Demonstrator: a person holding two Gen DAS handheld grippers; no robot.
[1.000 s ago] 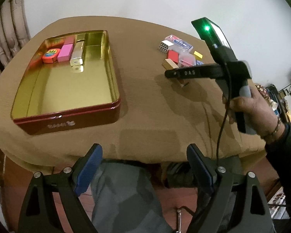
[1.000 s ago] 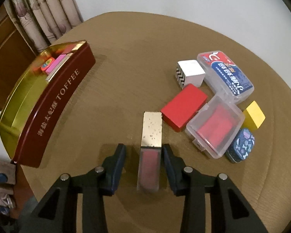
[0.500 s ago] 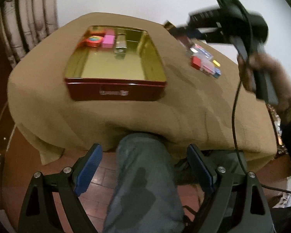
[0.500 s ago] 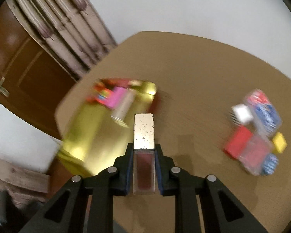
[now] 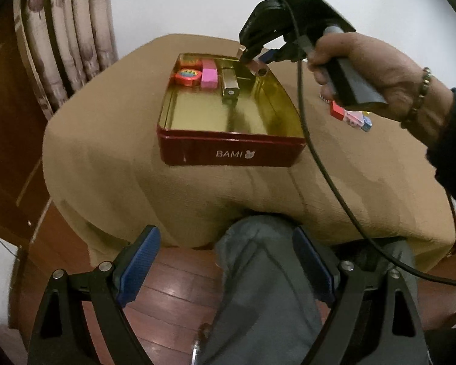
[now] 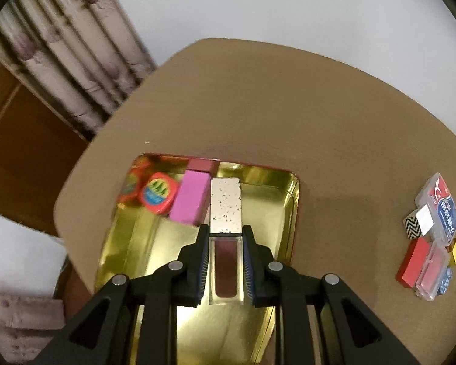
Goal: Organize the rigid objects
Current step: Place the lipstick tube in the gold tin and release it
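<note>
Held item: a clear rectangular lip-gloss tube with dark red fill and a speckled gold cap (image 6: 226,231), in the lower centre of the right wrist frame, above the tin interior and not yet resting on it as far as can be judged.
Right claw: right claw (image 6: 226,261) clenched on the clear body of the tube, cap pointing forward; in the left wrist frame the same claw sits at the upper centre, over the far edge of the tin.
Destination: a gold-lined rectangular tin with red outer walls (image 6: 291,213) on the tan-covered bench (image 6: 258,106).
Neighbours in tin: a pink rectangular block (image 6: 191,199) just left of the cap; a red round-cornered case with a colourful label (image 6: 158,192) further left; a gold metallic tube (image 5: 229,82), shown in the left wrist frame, with the held tube over it.
Left claw: left claw (image 5: 226,267) released, empty, below the bench edge at the bottom of its frame.
Risk, collision: descent on this line may land the held tube on the gold metallic tube or nudge the pink block.
Risk, slip: smooth clear plastic may pivot between the pads if the cap strikes first.
Risk, bounce: release from height onto a hard metal floor may let the tube skid or roll out of line.
Remaining stock: a cluster of small boxes (image 6: 428,243) at the right edge, well apart from the tin.
</note>
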